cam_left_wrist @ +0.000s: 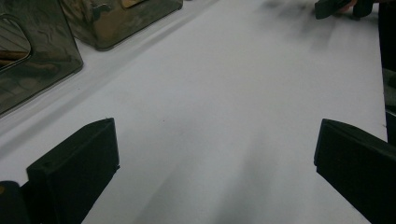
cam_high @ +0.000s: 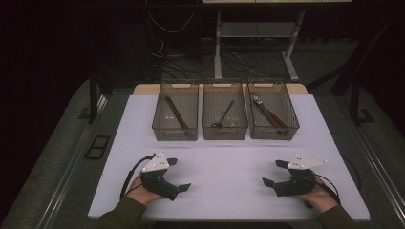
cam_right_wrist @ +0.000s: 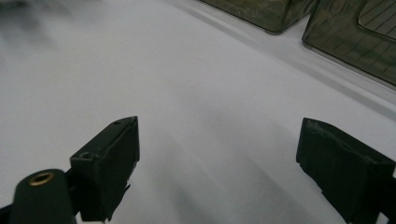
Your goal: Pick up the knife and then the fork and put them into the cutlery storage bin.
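Both hands rest near the front edge of the white table (cam_high: 224, 157). My left gripper (cam_high: 178, 174) lies at the front left, open, its jaws spread wide with nothing between them (cam_left_wrist: 215, 154). My right gripper (cam_high: 273, 172) lies at the front right, also open and empty, jaws pointing toward the table's middle (cam_right_wrist: 217, 154). At the back stand three smoky clear bins: the left bin (cam_high: 175, 118) holds a dark stick, the middle bin (cam_high: 225, 117) a spoon-like utensil, the right bin (cam_high: 273, 116) several utensils with red-brown handles.
A broad stretch of bare white tabletop separates the grippers from the bins. Cables trail from each gripper off the front edge. Behind the table stand desk legs (cam_high: 218, 45) and floor cables in the dark.
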Tool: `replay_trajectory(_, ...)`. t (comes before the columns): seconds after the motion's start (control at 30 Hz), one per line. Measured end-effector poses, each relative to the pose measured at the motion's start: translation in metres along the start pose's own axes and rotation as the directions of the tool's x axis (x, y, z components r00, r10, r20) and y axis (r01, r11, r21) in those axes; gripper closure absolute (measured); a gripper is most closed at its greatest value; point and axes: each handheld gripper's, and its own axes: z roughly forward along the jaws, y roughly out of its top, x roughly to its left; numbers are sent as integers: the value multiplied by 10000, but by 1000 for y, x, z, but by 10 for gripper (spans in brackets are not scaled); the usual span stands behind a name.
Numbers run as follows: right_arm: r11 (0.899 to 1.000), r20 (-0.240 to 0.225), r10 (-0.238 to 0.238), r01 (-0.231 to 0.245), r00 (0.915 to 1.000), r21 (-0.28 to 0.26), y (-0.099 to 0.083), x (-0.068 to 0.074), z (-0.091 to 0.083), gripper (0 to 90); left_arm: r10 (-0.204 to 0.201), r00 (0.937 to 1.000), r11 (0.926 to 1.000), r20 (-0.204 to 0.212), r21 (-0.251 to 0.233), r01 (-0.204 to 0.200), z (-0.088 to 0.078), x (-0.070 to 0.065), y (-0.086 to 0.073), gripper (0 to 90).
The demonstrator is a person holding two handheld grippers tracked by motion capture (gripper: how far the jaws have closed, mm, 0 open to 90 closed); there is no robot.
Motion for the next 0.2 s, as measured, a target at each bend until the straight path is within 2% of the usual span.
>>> replay_trajectory(0.2, 9999, -58, 32, -33, 10000, -116, 1, -1, -2, 136, 5, 10000, 10000, 0, 16, -5, 0, 0, 0, 0)
